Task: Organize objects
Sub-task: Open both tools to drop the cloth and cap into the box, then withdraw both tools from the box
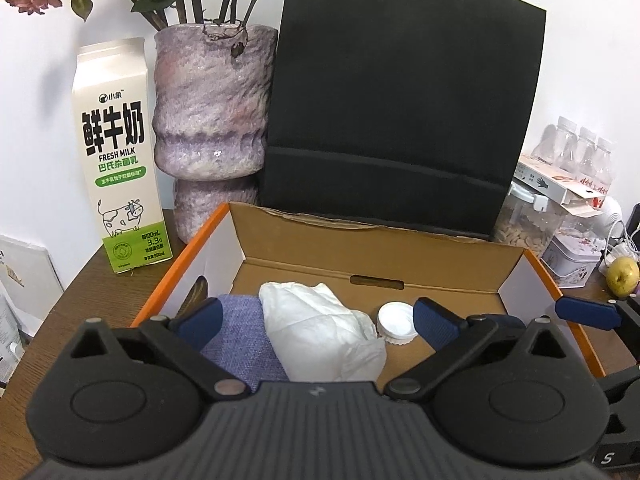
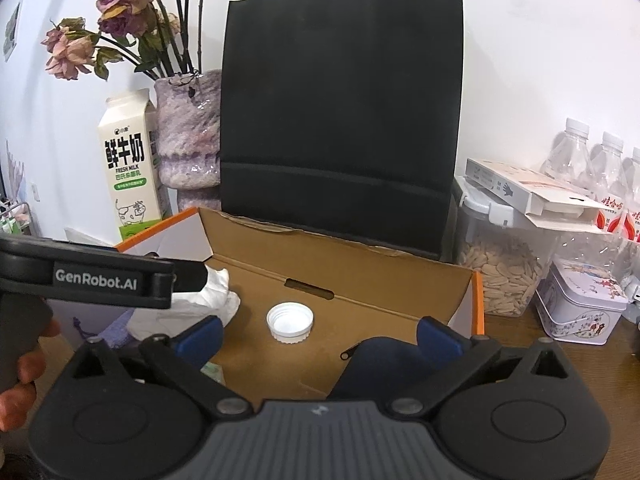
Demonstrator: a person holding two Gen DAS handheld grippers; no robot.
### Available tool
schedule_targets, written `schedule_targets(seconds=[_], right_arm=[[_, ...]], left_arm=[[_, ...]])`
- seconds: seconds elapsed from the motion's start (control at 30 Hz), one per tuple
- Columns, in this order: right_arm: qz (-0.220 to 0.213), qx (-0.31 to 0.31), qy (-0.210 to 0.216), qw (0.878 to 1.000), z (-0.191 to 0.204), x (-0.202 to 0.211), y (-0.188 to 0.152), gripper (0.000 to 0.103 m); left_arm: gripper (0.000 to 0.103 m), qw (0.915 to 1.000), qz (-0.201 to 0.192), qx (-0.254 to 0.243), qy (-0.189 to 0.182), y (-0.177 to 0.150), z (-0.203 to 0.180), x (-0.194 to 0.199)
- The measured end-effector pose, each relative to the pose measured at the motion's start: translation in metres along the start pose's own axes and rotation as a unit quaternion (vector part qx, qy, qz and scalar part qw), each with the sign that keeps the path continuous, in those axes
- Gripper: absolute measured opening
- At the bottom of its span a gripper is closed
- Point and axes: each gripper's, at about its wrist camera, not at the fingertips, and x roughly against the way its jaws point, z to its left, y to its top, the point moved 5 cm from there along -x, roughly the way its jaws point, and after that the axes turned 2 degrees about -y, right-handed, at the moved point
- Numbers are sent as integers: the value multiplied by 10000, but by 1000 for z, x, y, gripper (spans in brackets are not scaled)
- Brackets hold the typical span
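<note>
An open cardboard box [image 1: 440, 256] with orange edges sits on the wooden table. Inside it lie a purple cloth [image 1: 240, 348], a crumpled white tissue [image 1: 320, 332] and a white bottle cap [image 1: 396, 322]. My left gripper [image 1: 318, 320] is open wide over the tissue, and its pads do not touch it. In the right wrist view the cap [image 2: 290, 322] lies on the box floor. A dark blue zip pouch [image 2: 380, 364] rests by the right pad. My right gripper [image 2: 320, 338] is open above the box with nothing held. A hand [image 2: 24, 364] grips the left tool.
Behind the box stand a tall black paper bag [image 2: 340, 120], a purple vase [image 1: 212, 120] of dried roses and a milk carton [image 1: 120, 160]. To the right are a jar of seeds [image 2: 504, 276], a small tin [image 2: 580, 304], plastic bottles [image 2: 600, 168] and a pear [image 1: 622, 276].
</note>
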Motion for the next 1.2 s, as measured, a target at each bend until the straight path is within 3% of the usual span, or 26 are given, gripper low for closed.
schedule_targets(seconds=[0.73,1.2], right_arm=[[-221,104,88,9997,1,43,-3,103],[-248,306,273,9989,20,85,-22,103]], left_arm=[[103,9994,-296,-174,-77,-5,2,48],[103,9993,-340,-167,49,-31,7,97]])
